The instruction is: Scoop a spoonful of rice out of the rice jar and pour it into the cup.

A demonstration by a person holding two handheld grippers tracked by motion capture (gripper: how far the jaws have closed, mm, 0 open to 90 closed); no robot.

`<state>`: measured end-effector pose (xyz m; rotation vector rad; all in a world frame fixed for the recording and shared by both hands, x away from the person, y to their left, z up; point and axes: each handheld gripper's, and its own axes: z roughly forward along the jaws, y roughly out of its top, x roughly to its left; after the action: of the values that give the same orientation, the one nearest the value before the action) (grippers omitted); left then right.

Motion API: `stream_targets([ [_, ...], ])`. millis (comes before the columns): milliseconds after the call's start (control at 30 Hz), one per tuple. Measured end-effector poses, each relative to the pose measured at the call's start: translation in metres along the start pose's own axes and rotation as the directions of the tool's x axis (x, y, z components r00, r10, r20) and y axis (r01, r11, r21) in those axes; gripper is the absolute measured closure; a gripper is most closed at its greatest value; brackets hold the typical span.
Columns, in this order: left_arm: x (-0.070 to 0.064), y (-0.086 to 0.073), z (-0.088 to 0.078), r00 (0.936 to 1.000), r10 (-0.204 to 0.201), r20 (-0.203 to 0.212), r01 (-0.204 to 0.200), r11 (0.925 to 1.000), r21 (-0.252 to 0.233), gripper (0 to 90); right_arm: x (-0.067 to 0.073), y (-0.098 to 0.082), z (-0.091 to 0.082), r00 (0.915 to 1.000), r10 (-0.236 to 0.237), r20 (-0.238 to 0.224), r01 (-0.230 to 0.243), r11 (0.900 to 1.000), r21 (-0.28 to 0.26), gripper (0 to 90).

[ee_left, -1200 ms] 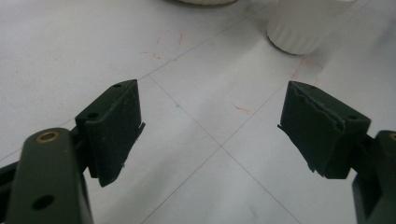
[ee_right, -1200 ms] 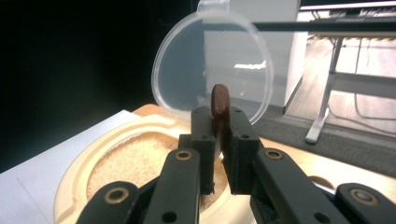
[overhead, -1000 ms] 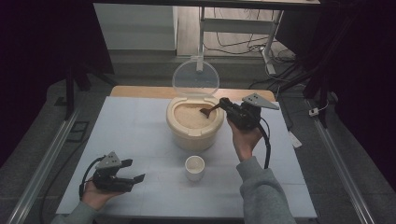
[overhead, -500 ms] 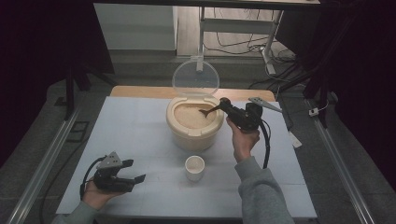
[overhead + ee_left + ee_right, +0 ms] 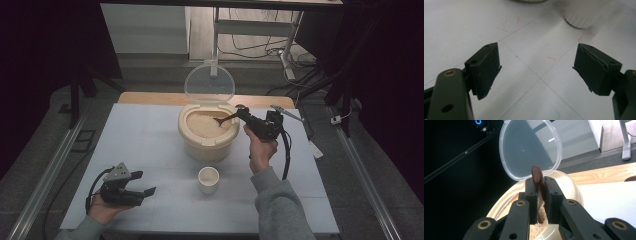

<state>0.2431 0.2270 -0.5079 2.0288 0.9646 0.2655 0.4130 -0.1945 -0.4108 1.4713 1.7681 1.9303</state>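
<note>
Brown and thin, the wooden spoon [image 5: 226, 119] is pinched by its handle end between the fingers of the right gripper [image 5: 243, 114], with its bowl reaching down into the rice [image 5: 206, 126] inside the cream-coloured container [image 5: 207, 145] at the middle of the bench [image 5: 145, 125]. In the right gripper view the spoon's rounded handle tip [image 5: 537, 175] stands up between the two black fingers [image 5: 531, 192], which press on its flat sides. I judge the spoon to be light and stiff, so a firm pinch on the handle should hold it, though a loaded bowl would lever against so narrow a grip and could twist it. The rice is loose and will spill with any tilt, so the spoon should be kept level once lifted. Hinged at the far rim, the clear lid [image 5: 209, 82] stands upright and open, well clear of the spoon but in the way of any lift toward the back. A small white ribbed cup [image 5: 208, 180] stands on the bench just in front of the container, apart from it; it looks light and easy to knock over. The left gripper [image 5: 131, 188] rests in the person's hand at the near left of the bench, its fingers [image 5: 485, 68] spread wide and holding nothing, the cup's base at the top of its view.
</note>
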Motion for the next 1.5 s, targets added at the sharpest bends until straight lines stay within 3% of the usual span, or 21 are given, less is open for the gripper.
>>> stream_targets([
  [267,0.000,0.000,0.000,1.0000,0.003,-0.001,-0.003,1.0000,0.002,20.6,-0.004,0.002,-0.005,0.9942,0.104,-0.027,-0.104,0.995,-0.009,82.4],
  [567,0.000,0.000,0.000,1.0000,0.004,-0.002,-0.004,1.0000,0.001,20.7,-0.014,-0.001,-0.008,0.9720,0.230,-0.048,-0.231,0.973,-0.004,83.3],
  [1067,-0.001,0.000,0.001,0.9999,0.012,-0.005,-0.012,0.9999,0.006,21.1,-0.022,0.002,-0.017,0.9506,0.301,-0.077,-0.303,0.953,-0.026,83.3],
  [1400,-0.001,0.000,0.002,0.9999,0.015,-0.006,-0.015,0.9998,0.009,21.2,-0.031,-0.002,-0.017,0.9100,0.401,-0.105,-0.405,0.914,-0.021,83.3],
  [1500,-0.001,0.000,0.002,0.9998,0.016,-0.006,-0.016,0.9998,0.010,21.2,-0.033,-0.002,-0.018,0.9029,0.416,-0.108,-0.421,0.907,-0.023,83.3],
])
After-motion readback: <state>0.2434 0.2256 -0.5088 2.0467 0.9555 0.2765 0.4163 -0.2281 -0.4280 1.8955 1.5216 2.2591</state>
